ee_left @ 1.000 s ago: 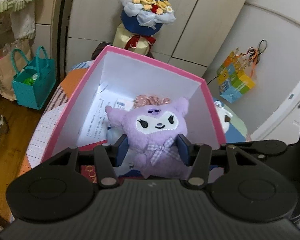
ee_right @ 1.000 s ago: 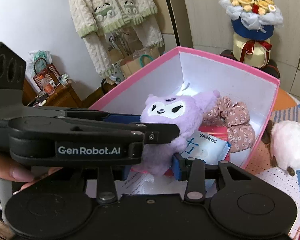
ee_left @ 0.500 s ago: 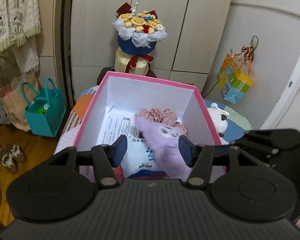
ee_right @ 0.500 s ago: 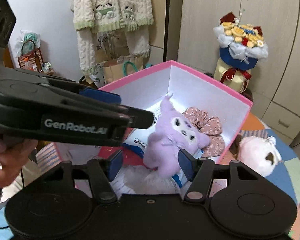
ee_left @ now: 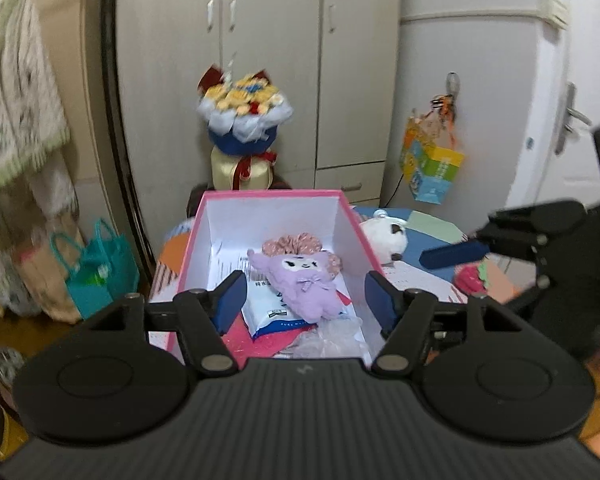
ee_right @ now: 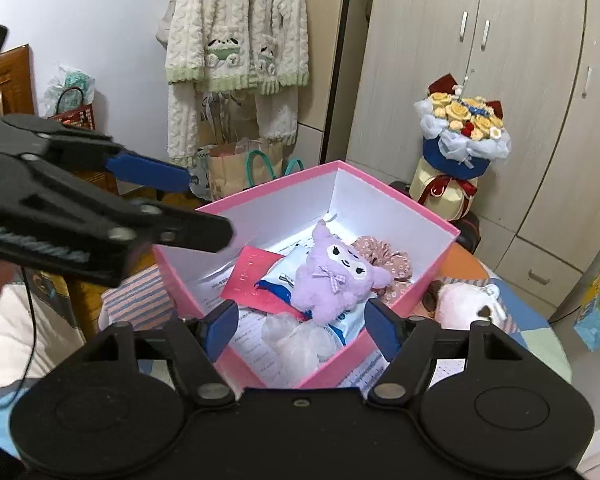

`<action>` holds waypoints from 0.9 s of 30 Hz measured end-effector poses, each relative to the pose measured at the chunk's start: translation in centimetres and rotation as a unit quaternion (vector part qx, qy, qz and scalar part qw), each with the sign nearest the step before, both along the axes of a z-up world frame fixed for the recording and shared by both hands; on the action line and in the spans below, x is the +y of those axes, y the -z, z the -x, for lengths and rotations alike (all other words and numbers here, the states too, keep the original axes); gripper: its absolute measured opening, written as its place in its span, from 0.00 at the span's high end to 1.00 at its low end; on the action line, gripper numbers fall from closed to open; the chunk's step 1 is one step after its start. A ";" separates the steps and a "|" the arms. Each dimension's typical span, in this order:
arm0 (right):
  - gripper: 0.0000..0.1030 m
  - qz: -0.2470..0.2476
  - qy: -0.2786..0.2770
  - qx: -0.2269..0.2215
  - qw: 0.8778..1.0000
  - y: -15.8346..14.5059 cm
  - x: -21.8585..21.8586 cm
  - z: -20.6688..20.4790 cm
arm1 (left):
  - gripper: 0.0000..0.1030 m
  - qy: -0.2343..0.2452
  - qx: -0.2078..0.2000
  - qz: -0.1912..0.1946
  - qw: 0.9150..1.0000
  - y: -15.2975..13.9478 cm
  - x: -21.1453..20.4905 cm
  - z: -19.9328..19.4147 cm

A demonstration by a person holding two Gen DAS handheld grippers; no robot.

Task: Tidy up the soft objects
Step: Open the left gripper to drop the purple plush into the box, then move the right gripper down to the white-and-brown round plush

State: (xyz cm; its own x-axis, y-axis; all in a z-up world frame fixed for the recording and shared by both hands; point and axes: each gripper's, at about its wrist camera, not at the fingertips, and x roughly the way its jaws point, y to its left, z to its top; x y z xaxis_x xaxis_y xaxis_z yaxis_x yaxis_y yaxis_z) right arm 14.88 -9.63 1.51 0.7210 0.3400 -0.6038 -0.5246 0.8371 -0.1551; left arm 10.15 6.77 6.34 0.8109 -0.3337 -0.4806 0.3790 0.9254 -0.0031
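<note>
A purple plush doll (ee_left: 304, 280) lies inside the pink box (ee_left: 273, 196) on a white wipes packet (ee_left: 267, 312), beside a pink floral scrunchie (ee_left: 291, 242). The same doll (ee_right: 334, 276) and the box (ee_right: 400, 196) show in the right wrist view. My left gripper (ee_left: 306, 302) is open and empty, held back above the box's near end. My right gripper (ee_right: 302, 330) is open and empty above the box's near corner. A white and brown plush (ee_left: 384, 234) lies on the table right of the box; it also shows in the right wrist view (ee_right: 466, 306).
A flower bouquet (ee_left: 243, 120) stands behind the box before the wardrobe. A teal bag (ee_left: 99, 272) sits on the floor at left. A red strawberry-like item (ee_left: 470, 278) lies on the patchwork tablecloth at right. A red card (ee_right: 255, 280) and plastic wrap (ee_right: 300, 338) lie in the box.
My left gripper let go of the purple doll, which now lies in the box. Both grippers have opened wide and pulled back and up from the box.
</note>
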 end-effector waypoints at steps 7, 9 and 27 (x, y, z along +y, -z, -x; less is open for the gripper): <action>0.23 0.004 0.004 -0.015 1.000 -1.3 -1.6 2.9 | 0.32 0.026 -0.017 -0.014 0.999 -1.5 -0.6 3.8; 0.20 0.005 0.004 -0.019 1.000 -1.5 -2.0 3.7 | 0.31 0.036 -0.015 -0.018 0.999 -1.6 -1.1 4.6; 0.16 -0.151 0.067 0.031 0.986 0.6 -17.2 7.5 | 0.21 0.123 -0.007 -0.045 0.991 1.7 -9.6 7.1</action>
